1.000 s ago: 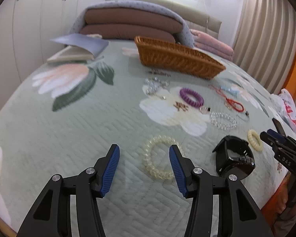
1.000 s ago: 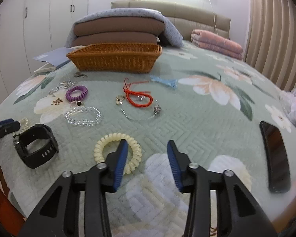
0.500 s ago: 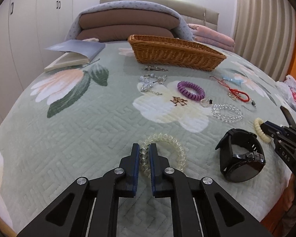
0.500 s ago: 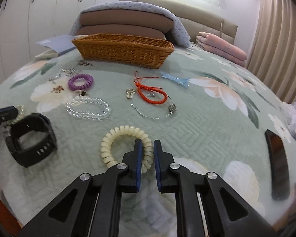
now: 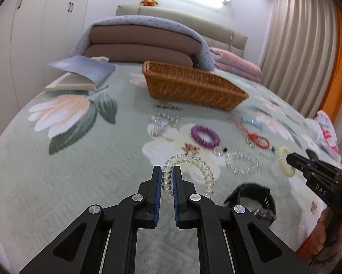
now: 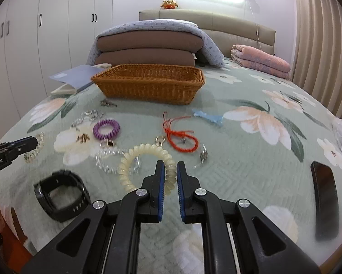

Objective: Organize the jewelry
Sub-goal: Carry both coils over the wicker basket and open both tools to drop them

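My left gripper (image 5: 165,173) is shut on a clear spiral hair tie (image 5: 200,166) and holds it lifted above the bedspread. My right gripper (image 6: 170,170) is shut on a cream spiral hair tie (image 6: 134,157), also lifted. A wicker basket (image 5: 189,86) stands farther back on the bed, and shows in the right wrist view (image 6: 148,84). On the bedspread lie a purple spiral tie (image 6: 106,129), a red cord bracelet (image 6: 182,139), a clear bead bracelet (image 5: 241,163) and a black watch (image 6: 61,194).
A blue hair clip (image 6: 208,116), silver chains (image 5: 164,123) and small charms lie near the basket. A black phone (image 6: 325,198) lies at the right. An open book (image 5: 79,75) and stacked pillows (image 6: 148,48) sit at the back. A plastic bag (image 5: 324,132) lies at the bed's right edge.
Both grippers, open a second ago, closed on their hair ties and have lifted them off the bedspread.
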Demonstrator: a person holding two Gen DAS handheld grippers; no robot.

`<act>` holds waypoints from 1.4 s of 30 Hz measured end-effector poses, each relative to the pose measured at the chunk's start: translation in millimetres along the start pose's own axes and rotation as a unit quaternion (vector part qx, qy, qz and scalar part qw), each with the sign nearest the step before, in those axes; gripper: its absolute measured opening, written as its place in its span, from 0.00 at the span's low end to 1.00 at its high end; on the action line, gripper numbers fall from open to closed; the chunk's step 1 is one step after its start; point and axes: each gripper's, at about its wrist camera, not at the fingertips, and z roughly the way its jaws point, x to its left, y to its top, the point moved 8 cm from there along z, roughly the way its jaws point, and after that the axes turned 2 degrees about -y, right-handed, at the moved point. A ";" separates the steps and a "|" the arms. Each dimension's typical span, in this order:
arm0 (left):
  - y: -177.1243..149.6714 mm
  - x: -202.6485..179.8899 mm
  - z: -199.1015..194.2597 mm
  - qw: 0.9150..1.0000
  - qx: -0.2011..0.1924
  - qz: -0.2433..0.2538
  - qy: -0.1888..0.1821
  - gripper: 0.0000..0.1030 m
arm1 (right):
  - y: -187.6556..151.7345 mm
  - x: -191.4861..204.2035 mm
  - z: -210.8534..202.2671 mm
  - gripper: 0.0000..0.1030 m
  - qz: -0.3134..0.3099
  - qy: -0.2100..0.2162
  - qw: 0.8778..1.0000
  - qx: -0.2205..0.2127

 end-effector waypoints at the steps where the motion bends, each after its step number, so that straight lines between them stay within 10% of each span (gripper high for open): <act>1: 5.4 0.2 -1.8 1.000 -0.005 -0.001 0.000 0.09 | 5.9 -0.2 -0.6 0.13 0.000 0.003 1.000 -0.003; 10: 99.6 -15.1 -5.5 0.997 -0.069 0.024 0.004 0.09 | 128.2 1.5 21.2 0.13 -0.012 -0.001 0.997 -0.076; 17: 184.2 -25.0 63.5 0.996 -0.082 0.033 0.008 0.09 | 188.8 -22.7 115.1 0.13 0.049 0.015 0.998 -0.042; 24: 198.0 -8.9 174.8 1.000 -0.022 -0.007 -0.004 0.09 | 173.5 -27.9 196.0 0.13 0.066 0.022 0.997 0.019; 35: 175.8 -9.7 210.2 1.000 0.018 0.009 -0.002 0.10 | 153.4 -29.9 217.5 0.14 0.069 0.026 0.995 0.060; 42: 177.9 -10.7 196.2 1.000 -0.004 0.004 -0.016 0.42 | 157.1 -40.4 209.1 0.25 0.088 0.040 0.994 0.045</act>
